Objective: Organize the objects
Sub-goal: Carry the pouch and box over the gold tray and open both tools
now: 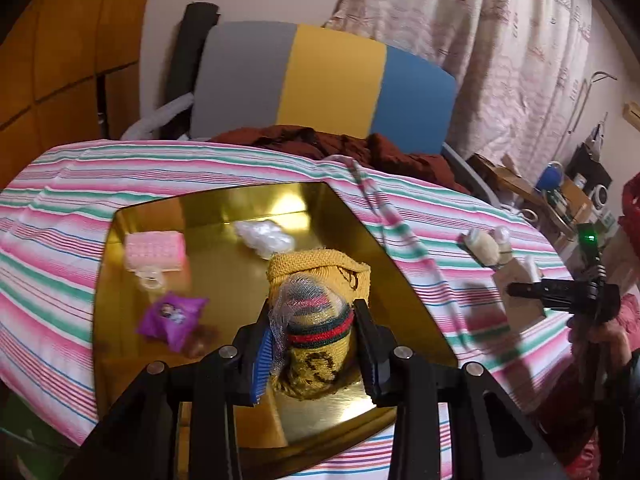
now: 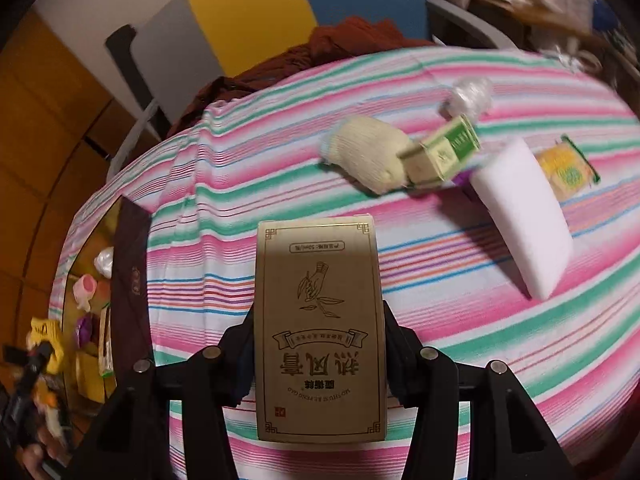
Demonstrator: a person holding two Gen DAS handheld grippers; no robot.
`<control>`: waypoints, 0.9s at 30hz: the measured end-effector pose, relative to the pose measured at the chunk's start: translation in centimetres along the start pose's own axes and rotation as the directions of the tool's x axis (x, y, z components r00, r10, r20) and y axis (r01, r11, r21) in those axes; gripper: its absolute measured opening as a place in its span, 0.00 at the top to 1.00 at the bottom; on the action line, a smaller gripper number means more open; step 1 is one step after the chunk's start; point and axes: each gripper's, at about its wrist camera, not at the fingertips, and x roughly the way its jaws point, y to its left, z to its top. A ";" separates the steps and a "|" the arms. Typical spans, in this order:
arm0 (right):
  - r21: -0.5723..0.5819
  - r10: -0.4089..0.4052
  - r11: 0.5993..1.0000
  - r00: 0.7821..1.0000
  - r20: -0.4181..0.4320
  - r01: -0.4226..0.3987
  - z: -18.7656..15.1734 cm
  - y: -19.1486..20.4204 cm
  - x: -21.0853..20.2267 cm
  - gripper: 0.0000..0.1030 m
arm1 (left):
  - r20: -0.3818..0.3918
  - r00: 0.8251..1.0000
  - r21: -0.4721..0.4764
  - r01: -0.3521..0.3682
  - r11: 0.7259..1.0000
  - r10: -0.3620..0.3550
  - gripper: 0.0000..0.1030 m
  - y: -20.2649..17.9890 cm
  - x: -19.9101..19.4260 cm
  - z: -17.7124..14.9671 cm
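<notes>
My left gripper is shut on a yellow knitted sock bundle with red and green bands, partly wrapped in netting, held over the gold tray. In the tray lie a pink block, a purple packet and a white plastic wad. My right gripper is shut on a tan cardboard box with printed characters, held above the striped cloth. That same gripper shows at the right of the left wrist view. The tray sits to the left in the right wrist view.
On the striped cloth lie a cream glove, a small green-and-cream box, a white sponge block, a yellow packet and a plastic wad. A chair back with a brown garment stands behind. A cluttered shelf is at right.
</notes>
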 end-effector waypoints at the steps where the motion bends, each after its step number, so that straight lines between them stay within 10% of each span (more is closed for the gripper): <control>1: -0.023 -0.004 1.000 1.000 0.005 0.004 -0.1 0.5 -0.1 0.49 | 0.000 1.000 -0.008 -0.008 1.000 0.008 0.65 0.4 -0.1 0.0; 8: -0.175 -0.009 0.984 0.999 0.044 0.016 -1.0 6.0 -1.5 0.49 | -0.015 0.998 -0.045 -0.056 0.997 0.056 0.65 2.7 0.1 -0.2; 27: -0.296 0.316 0.901 0.948 -0.051 -0.316 -2.7 26.9 2.2 0.47 | -0.010 1.000 -0.284 0.013 0.959 -0.017 0.52 10.2 1.7 5.3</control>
